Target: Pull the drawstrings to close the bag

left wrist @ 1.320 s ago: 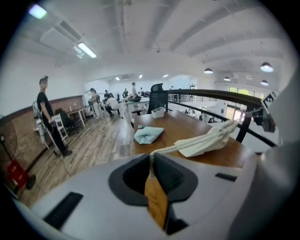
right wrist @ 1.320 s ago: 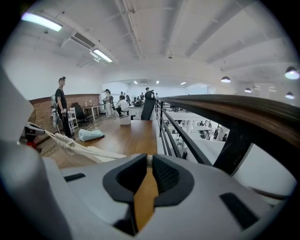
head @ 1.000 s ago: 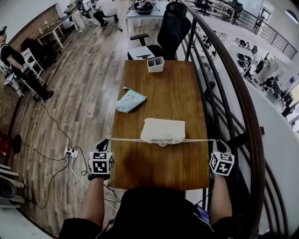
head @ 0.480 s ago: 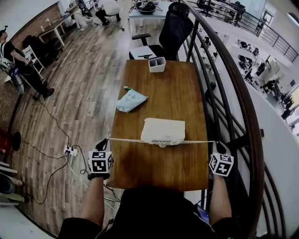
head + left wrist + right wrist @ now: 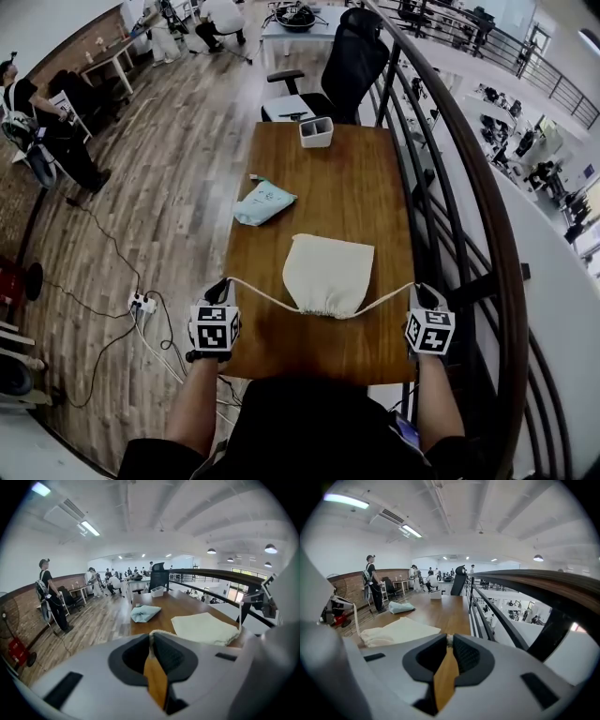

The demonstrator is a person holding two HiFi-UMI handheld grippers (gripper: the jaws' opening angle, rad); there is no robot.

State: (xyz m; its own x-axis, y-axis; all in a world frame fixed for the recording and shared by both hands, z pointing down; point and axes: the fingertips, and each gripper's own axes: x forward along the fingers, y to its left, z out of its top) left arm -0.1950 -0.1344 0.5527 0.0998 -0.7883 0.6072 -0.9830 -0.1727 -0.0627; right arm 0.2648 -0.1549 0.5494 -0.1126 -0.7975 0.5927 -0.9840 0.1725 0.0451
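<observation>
While the person stands at the near end of the wooden desk, each claw is pinched tight on the end of a cord. The left claw is at the desk's left edge, its jaws closed on the left drawstring. The right claw is at the right edge, clamped on the right drawstring. Both cords run inward and slope down to the bag's mouth, making a shallow V.

The cream cloth bag lies flat on the near half of the desk, about midway between the two claws. Its mouth faces the person and is bunched into tight gathers.

Farther up the desk, near the left edge, lies a pale blue-green pouch. A small white box stands at the far end, with a black office chair behind it. A dark curved railing runs along the right side.
</observation>
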